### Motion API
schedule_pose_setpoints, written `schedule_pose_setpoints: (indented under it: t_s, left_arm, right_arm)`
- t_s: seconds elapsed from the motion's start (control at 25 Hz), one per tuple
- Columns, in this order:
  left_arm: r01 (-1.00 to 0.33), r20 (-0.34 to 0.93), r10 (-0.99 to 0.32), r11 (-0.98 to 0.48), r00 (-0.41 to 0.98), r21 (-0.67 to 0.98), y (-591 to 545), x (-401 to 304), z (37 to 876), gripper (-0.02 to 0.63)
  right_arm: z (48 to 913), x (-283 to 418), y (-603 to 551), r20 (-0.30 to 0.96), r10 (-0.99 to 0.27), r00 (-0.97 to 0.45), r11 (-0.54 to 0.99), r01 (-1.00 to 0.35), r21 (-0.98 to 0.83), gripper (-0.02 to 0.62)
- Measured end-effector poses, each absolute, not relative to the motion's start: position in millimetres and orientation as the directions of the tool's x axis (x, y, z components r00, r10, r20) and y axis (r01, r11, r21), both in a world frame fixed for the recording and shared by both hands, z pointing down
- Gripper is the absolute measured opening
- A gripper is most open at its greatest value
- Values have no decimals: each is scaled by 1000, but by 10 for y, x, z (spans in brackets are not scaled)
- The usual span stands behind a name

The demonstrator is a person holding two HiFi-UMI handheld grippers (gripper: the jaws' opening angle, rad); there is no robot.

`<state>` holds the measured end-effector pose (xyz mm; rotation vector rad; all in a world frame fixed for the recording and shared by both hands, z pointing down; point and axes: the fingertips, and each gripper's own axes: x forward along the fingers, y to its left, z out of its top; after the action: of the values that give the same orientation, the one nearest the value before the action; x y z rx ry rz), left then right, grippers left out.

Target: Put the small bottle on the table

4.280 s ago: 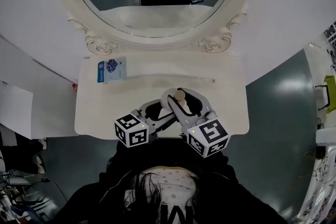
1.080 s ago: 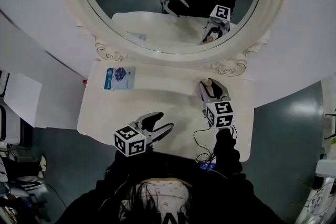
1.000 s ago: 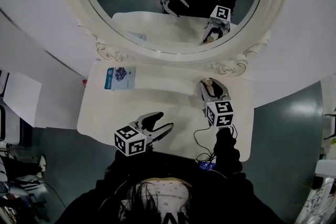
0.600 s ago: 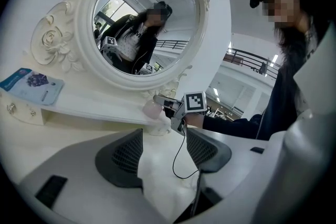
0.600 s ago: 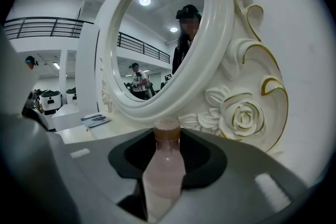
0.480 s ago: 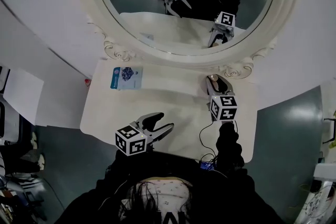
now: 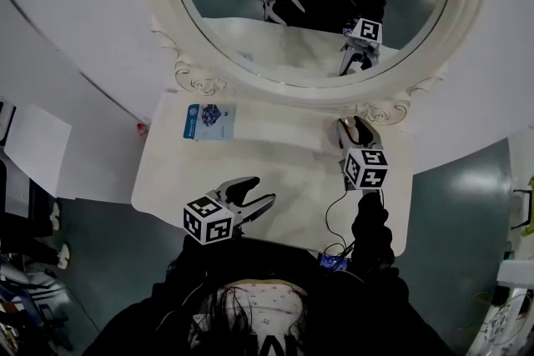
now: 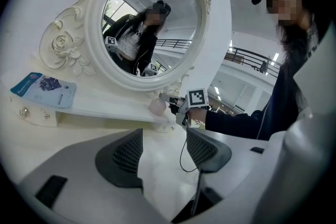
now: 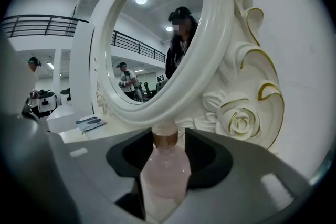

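Currently, as I log it. Right claw (image 9: 167, 152): jaws opening, with the small pink bottle (image 9: 164, 168), gold-collared, upright between them. I place the bottle at the back right of the white desk (image 7: 275, 171), just below the carved rose frame of the oval mirror (image 7: 317, 4). Left claw (image 8: 164, 147): jaws wide apart, nothing between them, held over the desk's front edge, well apart from the bottle. Blue packet (image 7: 210, 119): flat on the raised ledge at back left. Black cable (image 7: 334, 217): I see it trailing across the desk behind the right claw.
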<state>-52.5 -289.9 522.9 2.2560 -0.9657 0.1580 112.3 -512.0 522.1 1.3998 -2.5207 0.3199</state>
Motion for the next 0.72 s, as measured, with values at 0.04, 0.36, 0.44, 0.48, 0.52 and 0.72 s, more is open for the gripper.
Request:
schedule_pose_setpoints:
  t_s: [0.04, 0.36, 0.44, 0.48, 0.52, 0.72]
  left_arm:
    - [-680, 353, -598, -503, 719, 534, -2884, -544, 5234, 261]
    - [-658, 325, -589, -533, 740, 533, -2879, -625, 5164, 261]
    - [-641, 307, -581, -548, 754, 537, -2869, -623, 5138, 258]
    - [-634, 299, -578, -554, 760, 540, -2861, -620, 5123, 258]
    - [-628, 292, -575, -560, 764, 541, -2851, -619, 5113, 257]
    - [-597, 272, -549, -592, 790, 542, -2769, -604, 5080, 256]
  right_arm:
    - [5192, 1121, -5105, 306, -803, -512, 515, -854, -77, 183]
    - [4909, 1151, -4836, 291, -820, -493, 497, -865, -65, 183]
    - [4846, 1153, -4706, 290, -825, -486, 491, -869, -59, 183]
    - [4813, 1145, -4637, 289, -826, -485, 490, -870, -58, 183]
    - [4781, 1128, -4566, 287, -825, -487, 492, -869, -59, 183]
    - [4647, 978, -4137, 276, -820, -502, 504, -861, -68, 183]
